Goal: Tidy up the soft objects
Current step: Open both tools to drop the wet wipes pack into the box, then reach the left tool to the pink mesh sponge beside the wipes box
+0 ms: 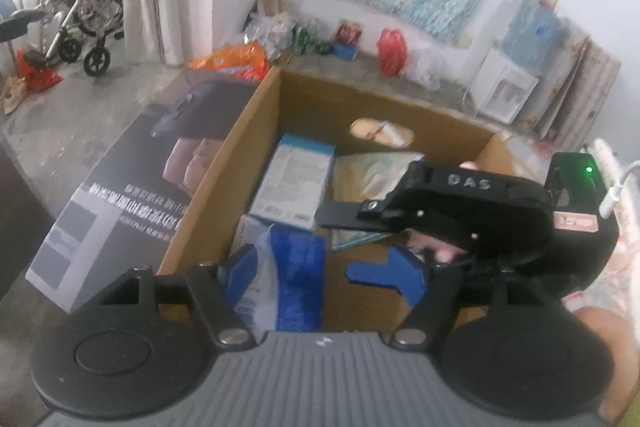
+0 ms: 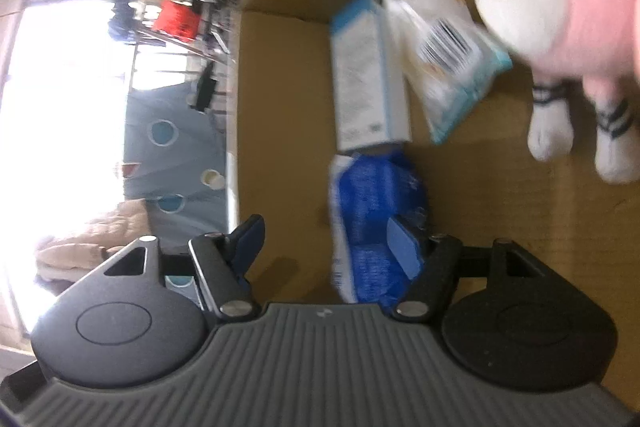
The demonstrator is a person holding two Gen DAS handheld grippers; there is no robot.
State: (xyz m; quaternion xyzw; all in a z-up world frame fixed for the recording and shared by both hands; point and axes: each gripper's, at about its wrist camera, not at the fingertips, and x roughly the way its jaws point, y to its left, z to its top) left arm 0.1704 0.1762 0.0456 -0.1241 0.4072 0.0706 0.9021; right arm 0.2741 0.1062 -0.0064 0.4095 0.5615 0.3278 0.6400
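Observation:
An open cardboard box (image 1: 224, 163) holds a blue-and-white carton (image 1: 296, 183), a pale green packet (image 1: 368, 175) and a blue soft packet (image 1: 296, 267). My left gripper (image 1: 304, 263) hangs over the near end of the box, open, with the blue packet lying loose between its blue pads. The black body of the right gripper (image 1: 472, 211) reaches into the box from the right, held by a hand. In the right wrist view my right gripper (image 2: 325, 227) is open and holds nothing, just above the blue packet (image 2: 372, 195). A pink-and-white plush toy (image 2: 560, 7) lies on the box floor beyond it.
A dark printed carton (image 1: 132, 167) lies flat against the box's left side. Pale slippers (image 1: 382, 133) sit at the box's far end. An orange packet (image 1: 232, 61), a red bag (image 1: 392, 51), a white cabinet (image 1: 504, 91) and a wheelchair (image 1: 88, 7) stand on the floor along the walls.

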